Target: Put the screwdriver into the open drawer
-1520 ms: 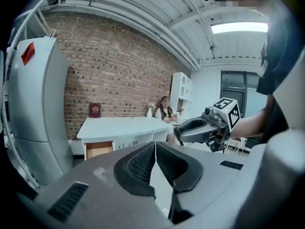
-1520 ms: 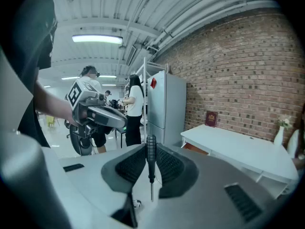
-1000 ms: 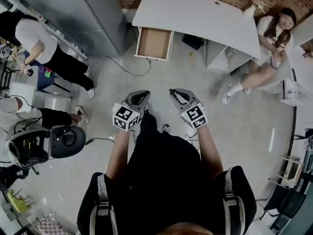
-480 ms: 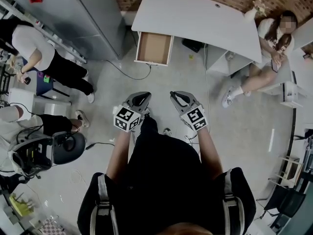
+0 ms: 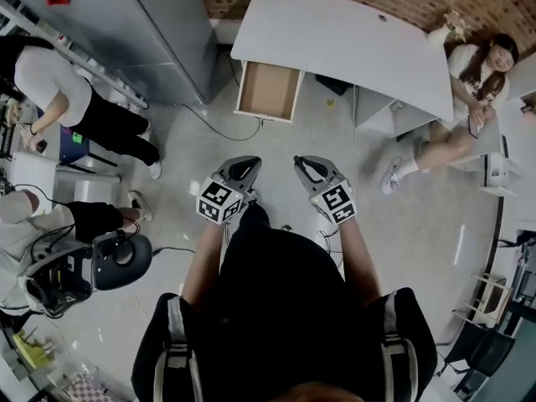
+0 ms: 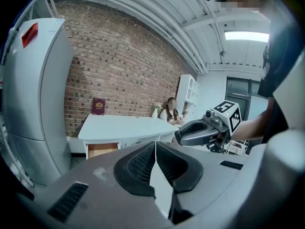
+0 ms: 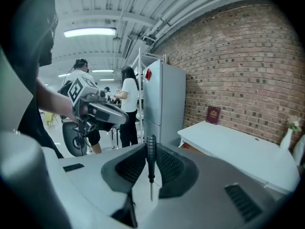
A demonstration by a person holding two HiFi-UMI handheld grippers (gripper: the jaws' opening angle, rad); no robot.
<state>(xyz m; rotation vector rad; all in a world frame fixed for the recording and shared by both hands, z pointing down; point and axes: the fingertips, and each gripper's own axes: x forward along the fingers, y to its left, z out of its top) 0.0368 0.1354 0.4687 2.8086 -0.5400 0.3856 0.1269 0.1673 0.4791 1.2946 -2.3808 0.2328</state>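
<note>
My right gripper [image 7: 150, 162] is shut on a small dark-handled screwdriver [image 7: 150, 156], held upright with its metal tip hanging down between the pads. In the head view that gripper [image 5: 306, 164] is held out in front of me above the floor. My left gripper [image 6: 155, 160] has its pads together with nothing between them; in the head view the left gripper [image 5: 241, 167] is level with the right. The open wooden drawer [image 5: 269, 91] sticks out from under the white desk [image 5: 335, 36], some way ahead of both grippers. It looks empty.
A tall grey cabinet [image 5: 159, 23] stands left of the desk. A person sits at the desk's right end [image 5: 469, 82]. Other people [image 5: 75, 99] and a black chair [image 5: 121, 258] are at the left. A cable [image 5: 226, 124] lies on the floor near the drawer.
The desk, drawer and people have shifted a little in the head view as I walk. Both grippers keep the same pose, and the screwdriver stays held.
</note>
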